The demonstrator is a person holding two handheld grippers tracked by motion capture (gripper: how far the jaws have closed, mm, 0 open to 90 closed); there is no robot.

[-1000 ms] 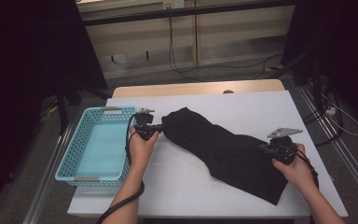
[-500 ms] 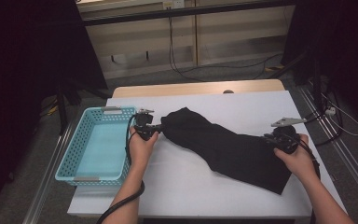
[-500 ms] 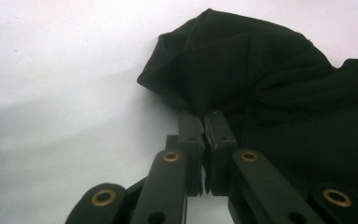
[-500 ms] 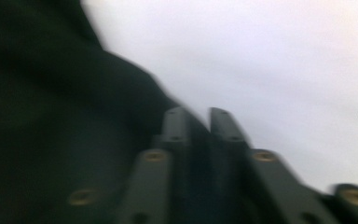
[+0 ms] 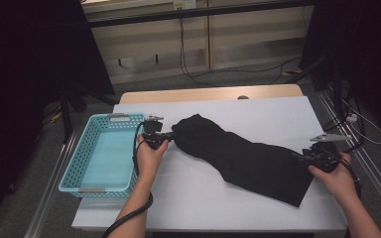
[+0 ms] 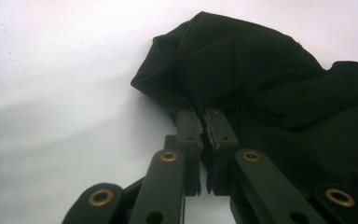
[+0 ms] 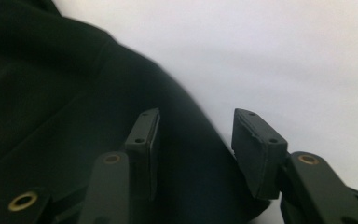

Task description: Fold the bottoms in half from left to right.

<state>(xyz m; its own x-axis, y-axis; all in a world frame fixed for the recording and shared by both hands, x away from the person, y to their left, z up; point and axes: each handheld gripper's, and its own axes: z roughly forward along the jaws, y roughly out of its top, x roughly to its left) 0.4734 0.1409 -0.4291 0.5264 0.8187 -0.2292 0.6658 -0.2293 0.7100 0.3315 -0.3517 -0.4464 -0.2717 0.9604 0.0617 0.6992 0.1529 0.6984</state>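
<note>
A black cloth (image 5: 243, 158) lies stretched slantwise across the white table (image 5: 258, 114), from the centre left towards the front right. My left gripper (image 5: 170, 135) is at the cloth's left end. In the left gripper view this left gripper (image 6: 205, 123) is shut, with the bunched edge of the cloth (image 6: 261, 70) pinched at its tips. My right gripper (image 5: 298, 156) is at the cloth's right edge. Its jaws have just been opening. In the right gripper view the right gripper (image 7: 196, 116) stands open, and the cloth (image 7: 51, 93) lies under and between the jaws without being pressed.
A light blue perforated basket (image 5: 74, 163) sits at the table's left edge, beside my left hand. Bare white table surface lies behind and in front of the cloth. Cables trail on the floor beyond the table's far wooden edge (image 5: 208, 94).
My right gripper has shifted a little to the right and let go of the cloth's right end, its jaws now apart. The left gripper has kept still.
</note>
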